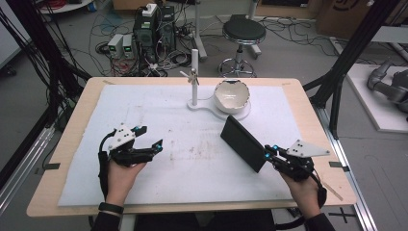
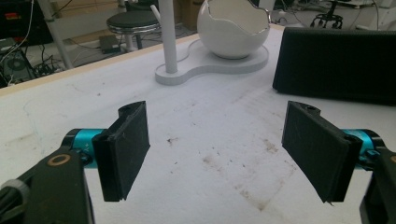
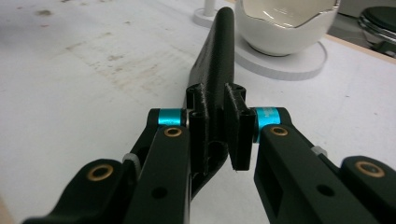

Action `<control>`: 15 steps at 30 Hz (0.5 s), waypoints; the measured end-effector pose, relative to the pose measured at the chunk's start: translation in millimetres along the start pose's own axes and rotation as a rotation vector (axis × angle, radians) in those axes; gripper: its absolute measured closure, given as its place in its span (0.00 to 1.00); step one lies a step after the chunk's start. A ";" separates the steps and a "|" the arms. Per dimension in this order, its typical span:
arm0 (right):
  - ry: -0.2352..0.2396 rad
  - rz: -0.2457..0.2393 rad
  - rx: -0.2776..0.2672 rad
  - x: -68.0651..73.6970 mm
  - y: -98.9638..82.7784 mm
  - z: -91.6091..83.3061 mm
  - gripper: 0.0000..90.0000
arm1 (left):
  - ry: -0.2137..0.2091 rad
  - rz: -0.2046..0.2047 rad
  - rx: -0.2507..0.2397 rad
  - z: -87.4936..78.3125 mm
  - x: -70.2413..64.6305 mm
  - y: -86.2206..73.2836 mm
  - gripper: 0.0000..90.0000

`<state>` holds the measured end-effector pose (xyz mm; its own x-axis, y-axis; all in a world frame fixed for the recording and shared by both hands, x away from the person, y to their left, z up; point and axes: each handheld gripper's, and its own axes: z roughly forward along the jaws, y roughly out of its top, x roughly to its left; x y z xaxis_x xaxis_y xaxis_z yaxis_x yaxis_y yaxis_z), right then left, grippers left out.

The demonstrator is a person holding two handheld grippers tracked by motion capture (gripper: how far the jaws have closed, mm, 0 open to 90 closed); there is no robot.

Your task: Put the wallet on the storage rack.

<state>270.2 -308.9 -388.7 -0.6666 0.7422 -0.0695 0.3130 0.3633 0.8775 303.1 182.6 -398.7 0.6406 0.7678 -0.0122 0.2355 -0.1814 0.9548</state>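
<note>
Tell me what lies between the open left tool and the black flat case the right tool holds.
Only bare, stained white mat lies between the left tool and the black case, as the high view shows.

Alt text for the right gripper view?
The right gripper is shut on the edge of a flat black case that stands on edge on the white mat. Behind it sits a white eggshell-shaped bowl.

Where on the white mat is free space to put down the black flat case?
Free: the middle of the white mat, between the left gripper and the black case clamped in the right gripper; also the far-left part. Crowded: far edge, around the white stand and egg-shaped bowl.
</note>
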 end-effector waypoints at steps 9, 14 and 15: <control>0.078 -0.027 -0.013 6.8 -2.5 1.5 0.79 | -0.011 0.005 0.005 5.5 -1.6 0.9 0.26; 0.045 0.041 0.019 4.1 -6.3 9.6 0.53 | -0.009 0.004 0.007 5.3 -1.7 0.4 0.26; 0.043 0.055 0.026 3.5 -6.9 10.9 0.51 | -0.011 0.004 0.008 5.1 -1.5 0.3 0.26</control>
<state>273.1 -302.7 -400.2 -0.6764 0.7365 -0.0009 0.3669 0.3380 0.8667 306.0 178.3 -399.9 0.6496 0.7602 -0.0112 0.2382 -0.1895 0.9526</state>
